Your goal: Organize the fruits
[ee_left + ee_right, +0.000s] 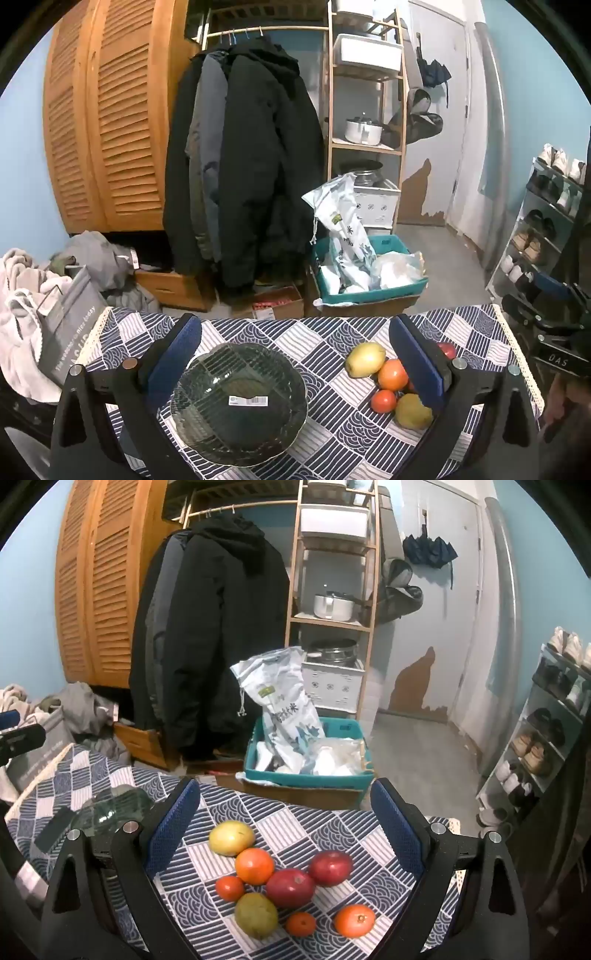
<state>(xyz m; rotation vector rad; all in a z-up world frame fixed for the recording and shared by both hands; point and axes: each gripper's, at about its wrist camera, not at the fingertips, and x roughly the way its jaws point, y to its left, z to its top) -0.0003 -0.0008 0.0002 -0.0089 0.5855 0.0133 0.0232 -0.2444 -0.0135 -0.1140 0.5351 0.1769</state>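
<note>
A clear glass bowl with a barcode sticker sits empty on the patterned tablecloth, between the fingers of my open left gripper. Several fruits lie in a cluster to its right: a yellow fruit, an orange, two red apples, a green-yellow fruit, a small tomato, and two more orange fruits. My right gripper is open and empty above the cluster. The bowl also shows in the right wrist view, at the left.
The table's far edge faces a teal crate with bags on the floor. Behind stand hanging coats, a wooden shelf and a louvered wardrobe. A shoe rack is at the right, laundry at the left.
</note>
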